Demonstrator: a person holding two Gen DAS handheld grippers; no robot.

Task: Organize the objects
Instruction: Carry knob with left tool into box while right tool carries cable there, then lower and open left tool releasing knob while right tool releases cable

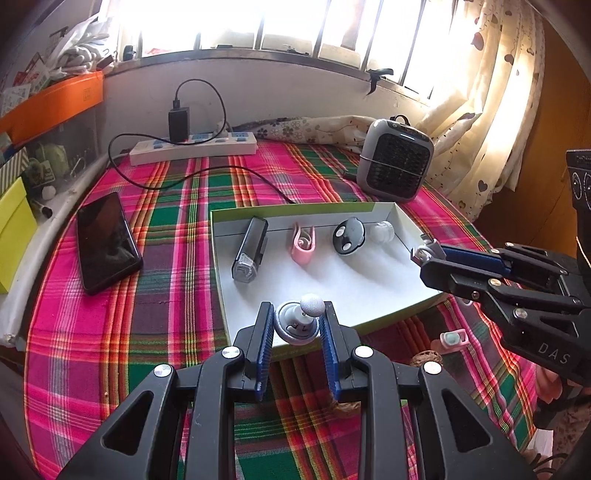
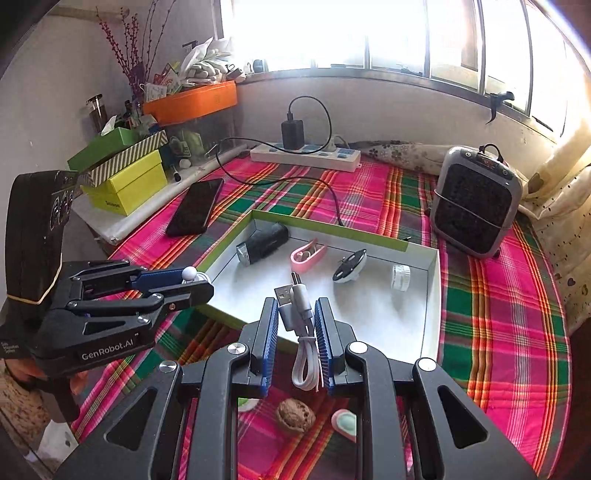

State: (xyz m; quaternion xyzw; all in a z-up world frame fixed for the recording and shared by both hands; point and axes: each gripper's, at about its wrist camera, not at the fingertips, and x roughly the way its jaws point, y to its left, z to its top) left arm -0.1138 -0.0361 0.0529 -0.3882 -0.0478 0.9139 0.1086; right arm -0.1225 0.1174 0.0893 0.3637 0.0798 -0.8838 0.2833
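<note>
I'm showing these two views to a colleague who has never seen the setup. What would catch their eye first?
Probably the two black grippers with blue pads, each holding something over the near edge of the shallow white box: the left gripper clamps a small grey gadget with a white ball tip, the right gripper a coiled white USB cable. Next comes the loud pink-and-green plaid cloth under everything, and the glaring window behind.

Plaid tbl (image 1: 177, 332), phone (image 1: 105, 242), pwr strip (image 1: 192, 147), box lid (image 1: 295, 218), heater (image 1: 397, 160), walnut (image 2: 295, 415)
</note>
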